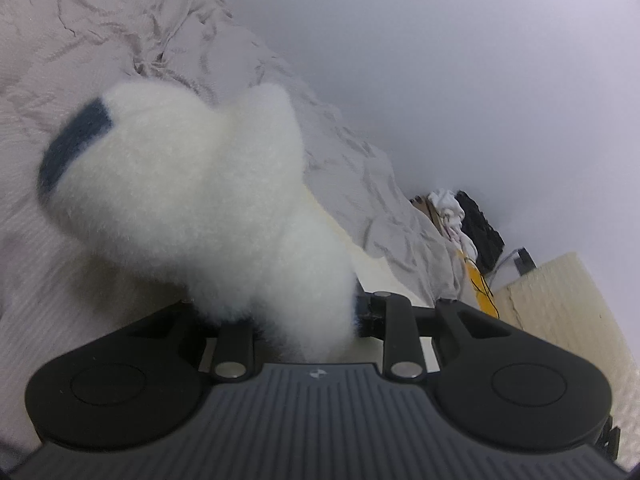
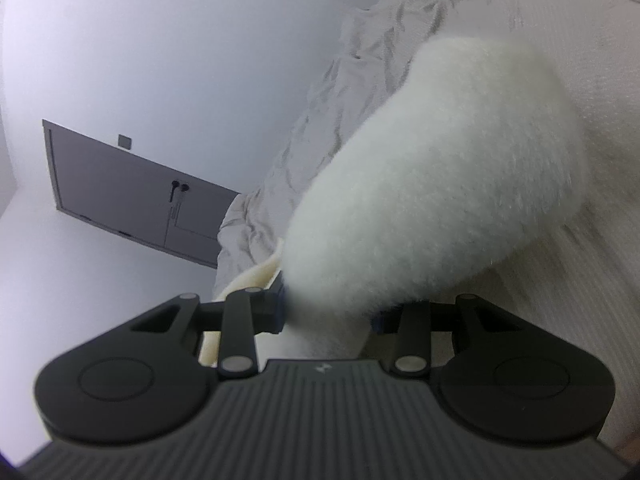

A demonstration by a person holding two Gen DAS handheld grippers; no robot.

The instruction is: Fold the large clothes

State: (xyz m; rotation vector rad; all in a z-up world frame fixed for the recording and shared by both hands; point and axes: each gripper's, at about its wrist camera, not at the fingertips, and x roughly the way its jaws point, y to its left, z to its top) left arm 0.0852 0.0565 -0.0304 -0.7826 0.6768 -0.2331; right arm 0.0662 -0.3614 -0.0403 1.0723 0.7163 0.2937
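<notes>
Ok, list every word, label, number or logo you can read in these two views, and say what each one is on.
No readable words or numbers in either view.
Left gripper: small white emblem on its ribbed housing, no letters.
Right gripper: same small emblem, no letters.
Fluffy white garment: dark patch, no writing visible.
Door: no text.

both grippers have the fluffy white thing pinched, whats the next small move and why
Probably carry both ends together across the bed and lay them down. The left gripper and right gripper each clamp a bunch of the white fleece garment, which hangs lifted and bunched, not flat.
</notes>
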